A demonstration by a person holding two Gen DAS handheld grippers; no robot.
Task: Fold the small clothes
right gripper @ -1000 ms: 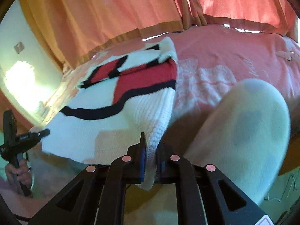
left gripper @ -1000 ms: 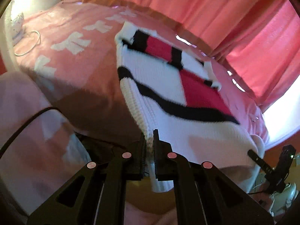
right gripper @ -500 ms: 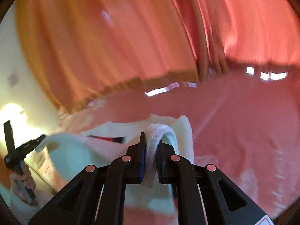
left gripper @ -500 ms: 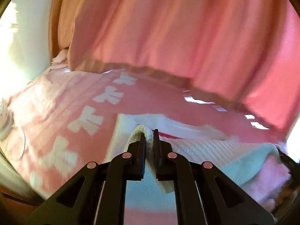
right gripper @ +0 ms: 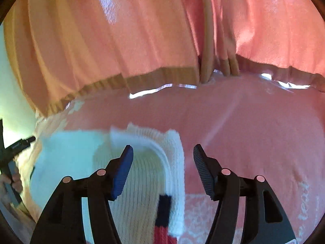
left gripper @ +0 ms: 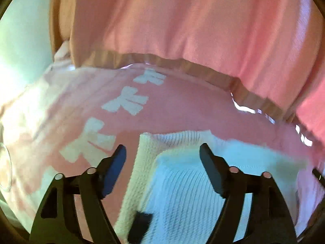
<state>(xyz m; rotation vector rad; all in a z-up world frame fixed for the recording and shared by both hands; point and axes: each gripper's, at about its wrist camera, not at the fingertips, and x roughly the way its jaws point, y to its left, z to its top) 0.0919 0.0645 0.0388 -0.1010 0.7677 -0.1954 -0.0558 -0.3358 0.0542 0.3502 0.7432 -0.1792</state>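
A white knitted sweater (left gripper: 182, 187) with black and red patches lies folded over on the pink bedspread (left gripper: 182, 105). Its white back faces up. My left gripper (left gripper: 162, 150) is open and empty, its jaws wide apart above the sweater's left folded edge. In the right wrist view the sweater (right gripper: 142, 179) shows its right folded edge, with a black and red patch at the bottom. My right gripper (right gripper: 162, 152) is open and empty just above that edge.
Pink curtains (left gripper: 182, 20) hang behind the bed, their brown hem touching the bedspread's far edge. White bow prints (left gripper: 126, 101) mark the bedspread on the left. The left gripper and the hand holding it (right gripper: 12, 158) show at the left edge of the right wrist view.
Both grippers carried the sweater's near edge up and over towards the far side, then opened and let it go. The sweater now lies folded with its white back up.
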